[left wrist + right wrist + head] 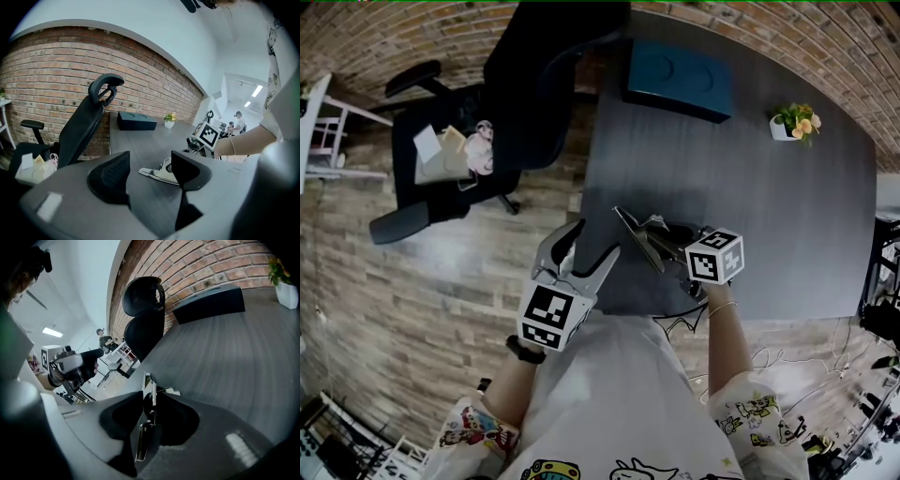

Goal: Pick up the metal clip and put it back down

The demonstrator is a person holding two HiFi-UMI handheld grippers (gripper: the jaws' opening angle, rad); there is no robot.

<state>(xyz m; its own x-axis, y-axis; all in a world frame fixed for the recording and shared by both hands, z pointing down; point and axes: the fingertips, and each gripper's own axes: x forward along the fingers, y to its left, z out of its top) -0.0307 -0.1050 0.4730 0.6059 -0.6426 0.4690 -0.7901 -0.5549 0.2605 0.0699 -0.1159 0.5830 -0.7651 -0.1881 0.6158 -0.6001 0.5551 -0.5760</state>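
1 metal clip (636,234) nipped in R gripper (149,414).

Obs: metal clip (636,234) bright, glossy steel look. table (769,216) dark, matt wood-grain (streaked lengthwise). wall (47,70) rough red brick. floor (412,309) pale planks.

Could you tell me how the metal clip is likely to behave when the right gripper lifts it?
The metal clip looks like thin, shiny sheet metal, so it is probably stiff and light, though perhaps slippery. It stands on edge between the pads of the right gripper, so it may pivot as it rises.
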